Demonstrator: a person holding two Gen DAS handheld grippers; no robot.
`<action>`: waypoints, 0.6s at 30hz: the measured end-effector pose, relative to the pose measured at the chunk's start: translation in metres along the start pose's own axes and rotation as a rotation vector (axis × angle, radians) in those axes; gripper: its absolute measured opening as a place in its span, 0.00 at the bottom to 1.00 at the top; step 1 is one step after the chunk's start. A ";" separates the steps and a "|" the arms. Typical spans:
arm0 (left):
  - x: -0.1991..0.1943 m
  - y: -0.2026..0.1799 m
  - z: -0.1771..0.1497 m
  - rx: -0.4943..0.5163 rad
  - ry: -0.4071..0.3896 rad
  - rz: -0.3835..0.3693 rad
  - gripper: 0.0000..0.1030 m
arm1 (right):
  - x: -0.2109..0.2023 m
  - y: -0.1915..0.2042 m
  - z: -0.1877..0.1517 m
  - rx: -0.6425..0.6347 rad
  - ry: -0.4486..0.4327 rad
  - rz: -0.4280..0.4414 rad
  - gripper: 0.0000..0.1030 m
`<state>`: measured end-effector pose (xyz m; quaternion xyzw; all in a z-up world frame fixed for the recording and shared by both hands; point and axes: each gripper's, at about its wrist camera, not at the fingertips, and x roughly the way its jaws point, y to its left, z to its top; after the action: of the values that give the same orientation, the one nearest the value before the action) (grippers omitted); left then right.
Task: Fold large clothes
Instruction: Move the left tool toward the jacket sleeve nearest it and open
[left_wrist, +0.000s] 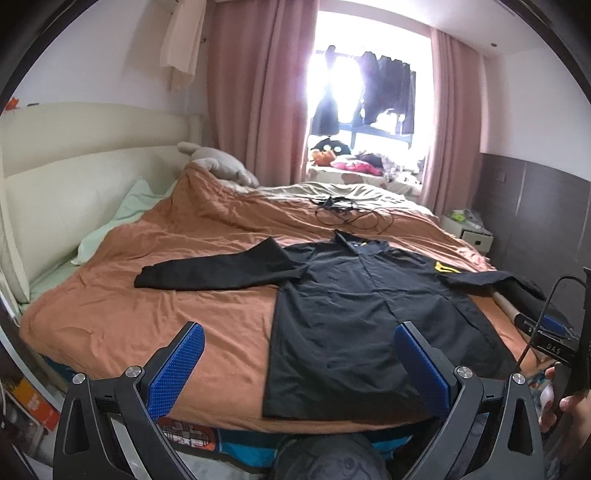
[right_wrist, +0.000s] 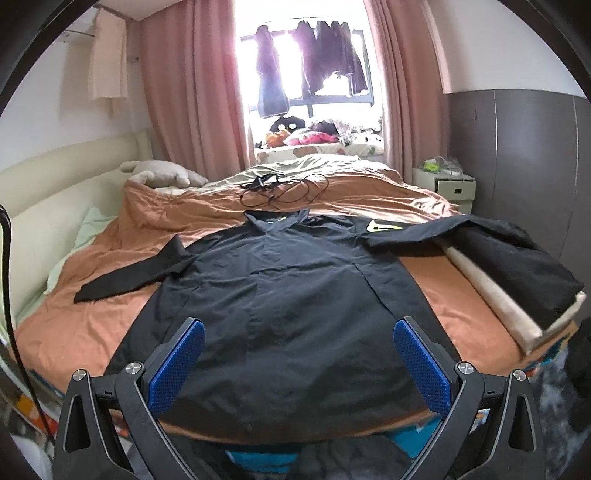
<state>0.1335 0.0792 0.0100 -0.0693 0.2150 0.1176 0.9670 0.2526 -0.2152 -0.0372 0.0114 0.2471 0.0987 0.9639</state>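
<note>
Grippers: left gripper (left_wrist: 299, 354) and right gripper (right_wrist: 299, 352) both spread wide, nothing between the blue pads, hovering at the bed's near edge. Black shirt (right_wrist: 280, 295) lies flat on the orange duvet (left_wrist: 129, 317), collar at 12 o'clock, sleeves out toward 9 and 3. Cable (right_wrist: 284, 192) beyond the collar.

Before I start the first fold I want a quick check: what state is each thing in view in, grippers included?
black shirt: spread flat on the bed, unfolded, collar toward the window.
left sleeve: stretched out on the orange cover.
right sleeve: stretched out toward the folded dark cloth.
black cable: loose tangle beyond the collar.
pink curtains: drawn open.
left gripper: open, empty.
right gripper: open, empty.
</note>
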 end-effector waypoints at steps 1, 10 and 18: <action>0.007 -0.001 0.004 0.001 0.002 0.010 1.00 | 0.006 -0.001 0.003 0.002 0.002 0.001 1.00; 0.063 0.005 0.026 0.000 0.049 0.038 1.00 | 0.068 -0.006 0.032 0.007 0.057 0.013 1.00; 0.121 0.031 0.034 0.004 0.092 0.098 0.98 | 0.126 0.004 0.053 -0.007 0.091 0.035 1.00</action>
<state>0.2454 0.1388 -0.0140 -0.0622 0.2627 0.1610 0.9493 0.3851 -0.1856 -0.0503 0.0078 0.2902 0.1167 0.9498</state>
